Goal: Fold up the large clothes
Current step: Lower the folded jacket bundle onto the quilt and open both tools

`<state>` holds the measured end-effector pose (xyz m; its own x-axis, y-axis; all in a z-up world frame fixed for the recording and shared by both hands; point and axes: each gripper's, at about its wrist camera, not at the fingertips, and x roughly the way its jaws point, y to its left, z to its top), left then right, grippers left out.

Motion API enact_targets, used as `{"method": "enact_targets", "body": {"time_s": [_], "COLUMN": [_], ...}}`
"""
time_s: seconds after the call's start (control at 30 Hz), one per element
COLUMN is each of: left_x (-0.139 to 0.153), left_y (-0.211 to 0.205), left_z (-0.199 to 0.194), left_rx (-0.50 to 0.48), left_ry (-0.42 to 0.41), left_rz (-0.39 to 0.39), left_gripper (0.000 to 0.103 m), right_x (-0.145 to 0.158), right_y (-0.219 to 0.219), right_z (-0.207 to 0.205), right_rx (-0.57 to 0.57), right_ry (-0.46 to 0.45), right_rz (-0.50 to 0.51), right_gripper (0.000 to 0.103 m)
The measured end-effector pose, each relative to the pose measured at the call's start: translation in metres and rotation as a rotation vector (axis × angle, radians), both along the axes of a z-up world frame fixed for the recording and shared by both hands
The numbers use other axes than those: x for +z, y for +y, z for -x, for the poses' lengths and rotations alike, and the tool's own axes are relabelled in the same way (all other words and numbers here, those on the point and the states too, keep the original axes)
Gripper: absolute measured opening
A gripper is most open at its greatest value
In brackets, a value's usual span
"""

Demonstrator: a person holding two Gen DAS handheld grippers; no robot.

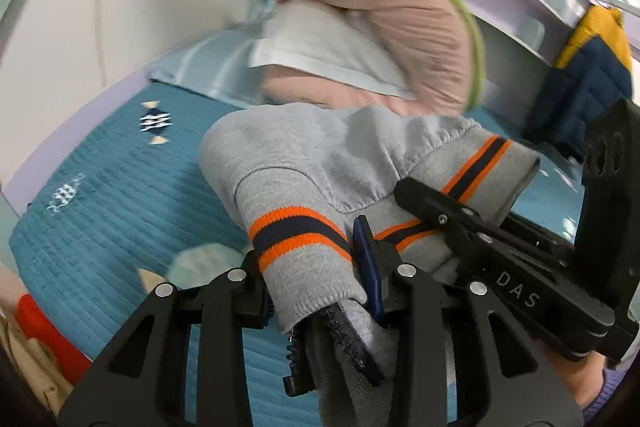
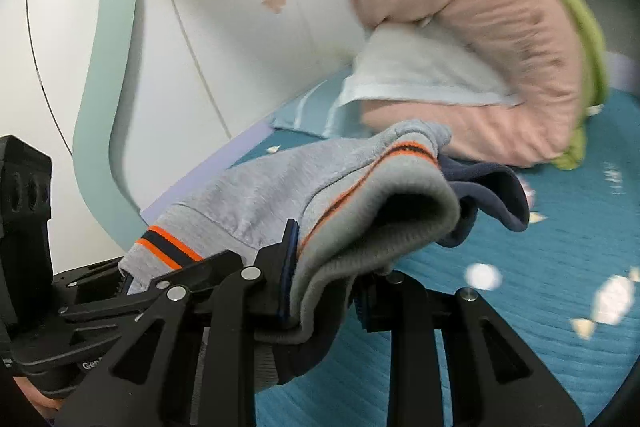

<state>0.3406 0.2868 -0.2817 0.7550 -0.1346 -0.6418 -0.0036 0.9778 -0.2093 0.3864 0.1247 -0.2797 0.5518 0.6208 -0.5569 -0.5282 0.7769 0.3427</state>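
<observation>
A grey sweatshirt [image 1: 304,163] with orange and navy striped ribbing is bunched up and held above a teal bedspread [image 1: 112,187]. My left gripper [image 1: 316,283] is shut on a striped cuff of it. My right gripper [image 2: 320,291] is shut on the grey ribbed hem, whose navy lining [image 2: 492,187] hangs open beyond the fingers. In the left wrist view the right gripper [image 1: 448,223] sits close on the right, clamping the same garment. In the right wrist view the left gripper [image 2: 132,283] shows at the lower left.
A folded pink and green quilt [image 1: 384,11] with a white pillow [image 1: 320,47] lies at the head of the bed. A yellow and navy jacket [image 1: 592,67] hangs at the right. A white wall [image 2: 200,27] runs along the bed. Red and beige cloth [image 1: 44,331] lies at the lower left.
</observation>
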Motion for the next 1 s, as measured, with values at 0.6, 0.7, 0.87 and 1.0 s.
{"method": "enact_targets", "body": {"time_s": [0.6, 0.7, 0.87, 1.0], "left_x": [-0.105, -0.091, -0.032, 0.04], "left_y": [0.01, 0.013, -0.014, -0.054], "left_z": [-0.015, -0.001, 0.037, 0.089], "left_rx": [0.165, 0.233, 0.256, 0.271], "left_ry": [0.377, 0.44, 0.375, 0.195], "left_rz": [-0.018, 0.018, -0.054, -0.132], "left_gripper": [0.086, 0.089, 0.092, 0.095], "right_x": [-0.118, -0.108, -0.04, 0.035], "right_y": [-0.039, -0.065, -0.104, -0.132], "right_z": [-0.006, 0.009, 0.047, 0.09], "right_rx": [-0.135, -0.172, -0.166, -0.159], "right_ry": [0.412, 0.467, 0.39, 0.239], "right_rz": [0.082, 0.055, 0.012, 0.034], "right_gripper": [0.056, 0.056, 0.063, 0.079]}}
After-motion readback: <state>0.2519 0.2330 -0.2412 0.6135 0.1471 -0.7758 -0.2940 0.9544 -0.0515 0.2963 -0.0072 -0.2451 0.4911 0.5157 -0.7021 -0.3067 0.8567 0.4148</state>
